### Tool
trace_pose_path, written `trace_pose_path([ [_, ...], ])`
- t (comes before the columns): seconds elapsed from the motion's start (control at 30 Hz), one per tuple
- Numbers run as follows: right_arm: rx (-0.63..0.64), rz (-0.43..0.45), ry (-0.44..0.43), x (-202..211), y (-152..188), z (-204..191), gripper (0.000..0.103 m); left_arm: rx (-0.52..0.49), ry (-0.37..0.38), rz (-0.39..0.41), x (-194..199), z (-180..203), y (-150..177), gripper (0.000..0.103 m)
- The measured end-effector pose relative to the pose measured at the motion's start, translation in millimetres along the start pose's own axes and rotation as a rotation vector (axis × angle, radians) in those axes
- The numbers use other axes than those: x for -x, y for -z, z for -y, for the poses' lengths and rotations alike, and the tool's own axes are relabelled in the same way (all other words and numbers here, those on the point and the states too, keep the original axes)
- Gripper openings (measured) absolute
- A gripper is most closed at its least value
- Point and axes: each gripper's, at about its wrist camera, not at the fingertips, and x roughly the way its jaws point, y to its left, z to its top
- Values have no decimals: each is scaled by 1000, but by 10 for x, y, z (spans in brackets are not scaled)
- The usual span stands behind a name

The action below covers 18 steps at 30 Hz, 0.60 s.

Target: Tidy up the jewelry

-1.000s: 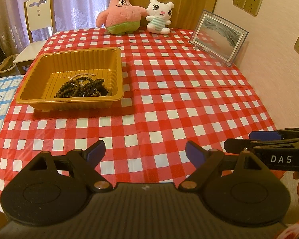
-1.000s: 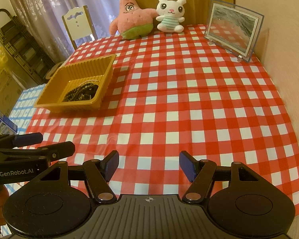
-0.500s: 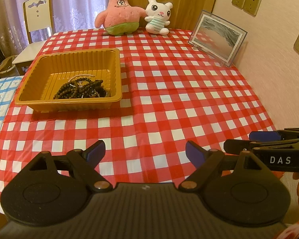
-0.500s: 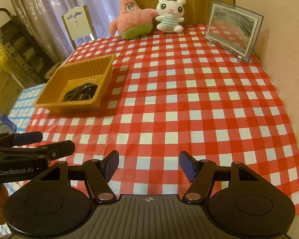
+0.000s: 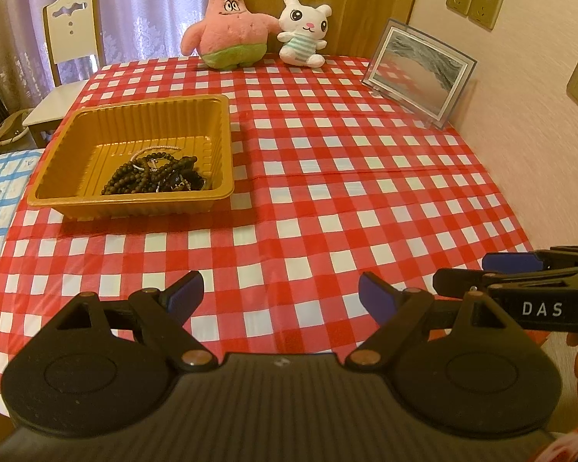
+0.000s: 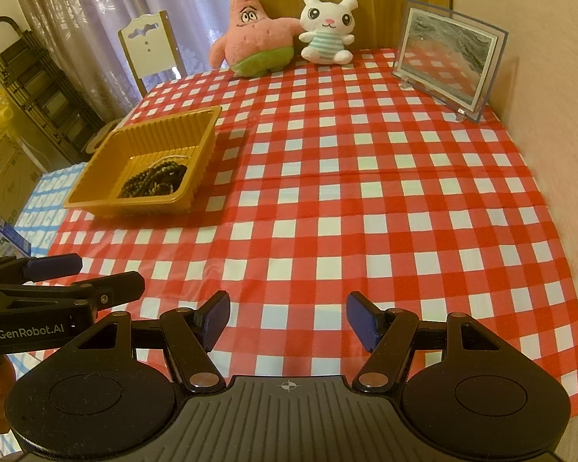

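Gold-coloured ribbed plastic tray sits on the red-and-white checked tablecloth, toward the table's left side. Inside it, bunched against the near right corner of the tray, lies a tangle of dark brown beaded strands with a thin silvery chain looped through. All visible jewelry is in the tray; none shows on the cloth around it. The pile is heaped rather than laid out, so this fits either jewelry gathered in as the end state or a tangle waiting to be sorted; the views do not settle which.

Left gripper hovers over the table's near edge, in front of the tray and a little to its right, blue-padded jaws spread wide with nothing between them. Right gripper hangs level with it, farther right of the tray, jaws equally wide and empty. Both point forward across the table, well short of the tray.

Far beyond the tray, a pink star-shaped plush toy and a white bunny plush touch, propped at the table's back edge. A clear-framed sand picture stands right of the tray near the wall, out of the working area.
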Motion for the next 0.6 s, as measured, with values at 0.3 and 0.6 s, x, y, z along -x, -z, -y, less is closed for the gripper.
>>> trace_pose_path([
  [0.3, 5, 2, -4, 3, -4, 3, 67, -4, -1, 2, 5, 52, -22, 86],
  [0.6, 4, 2, -3, 7, -4, -8, 67, -4, 0, 2, 5, 52, -20, 86],
])
